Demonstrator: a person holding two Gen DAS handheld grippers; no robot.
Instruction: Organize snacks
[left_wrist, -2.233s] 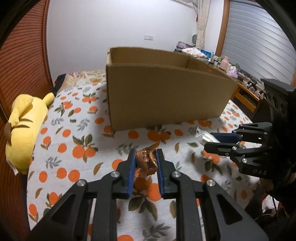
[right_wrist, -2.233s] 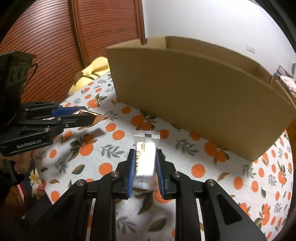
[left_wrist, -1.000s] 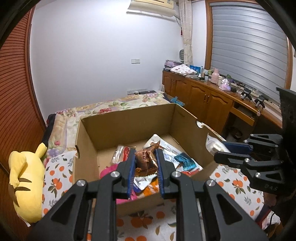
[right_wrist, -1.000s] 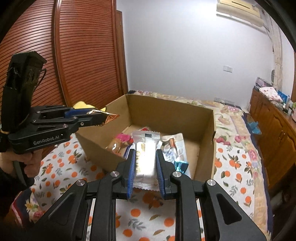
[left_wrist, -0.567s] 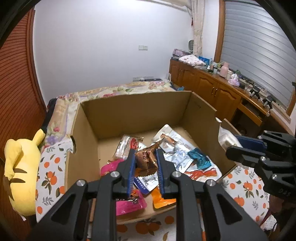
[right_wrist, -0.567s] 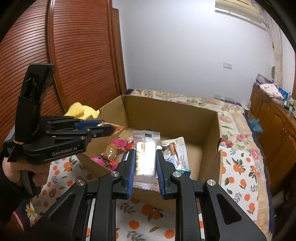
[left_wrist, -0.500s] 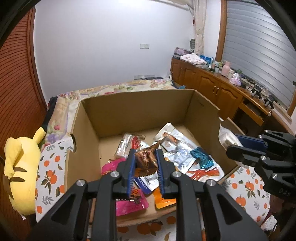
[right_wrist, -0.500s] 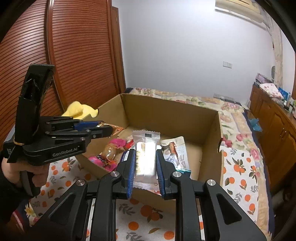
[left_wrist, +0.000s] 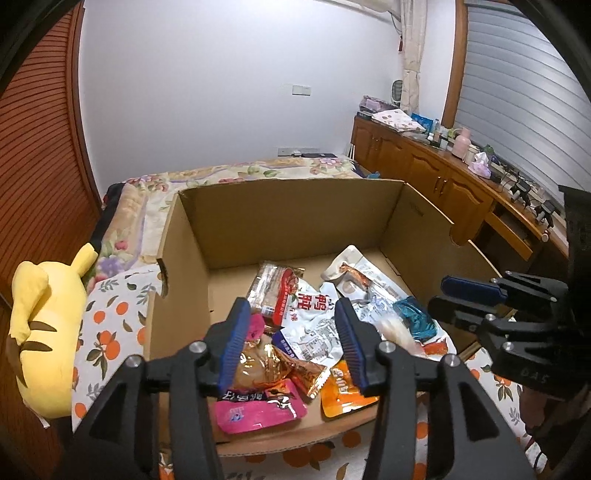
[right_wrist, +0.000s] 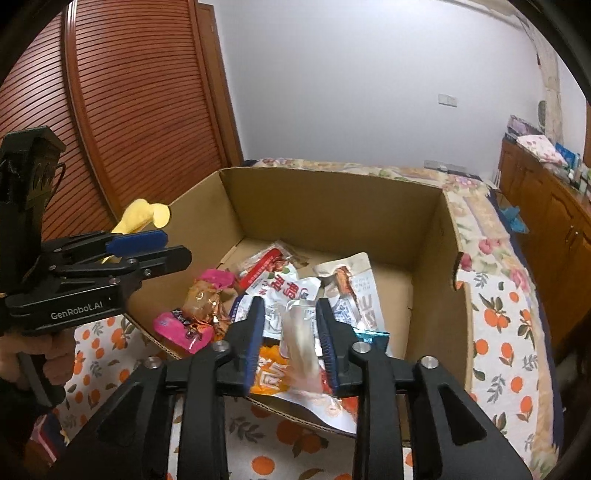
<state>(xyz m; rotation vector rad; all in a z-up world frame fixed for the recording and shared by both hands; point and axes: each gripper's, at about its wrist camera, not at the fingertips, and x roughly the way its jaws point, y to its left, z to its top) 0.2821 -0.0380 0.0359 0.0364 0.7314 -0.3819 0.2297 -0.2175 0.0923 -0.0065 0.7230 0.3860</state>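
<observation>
Left wrist view: the left gripper (left_wrist: 291, 336) hangs over the near edge of the cardboard box (left_wrist: 295, 218), which stands on a bed with an orange-print sheet (left_wrist: 107, 332). Its fingers have just been opening and now stand apart, pressing on nothing. The copper-foil snack (left_wrist: 273, 365) lies below and between them on the heap of packets, over a pink packet (left_wrist: 258, 406), probably because release directly above the pile keeps the drop short and inside the walls.

Right wrist view: the right gripper (right_wrist: 291, 332) is poised over the same near edge, further right. Its fingers have also just been opening, and the clear-wrapped white snack (right_wrist: 299, 347) sits blurred and tilted between them, touching neither pad, so it is judged to be released and falling toward the white and orange packets beneath.

Both snacks are thus within the box opening, the foil one at rest, the white one not yet settled. A yellow plush toy (left_wrist: 40, 325) lies on the bed left of the box, well apart from it.
</observation>
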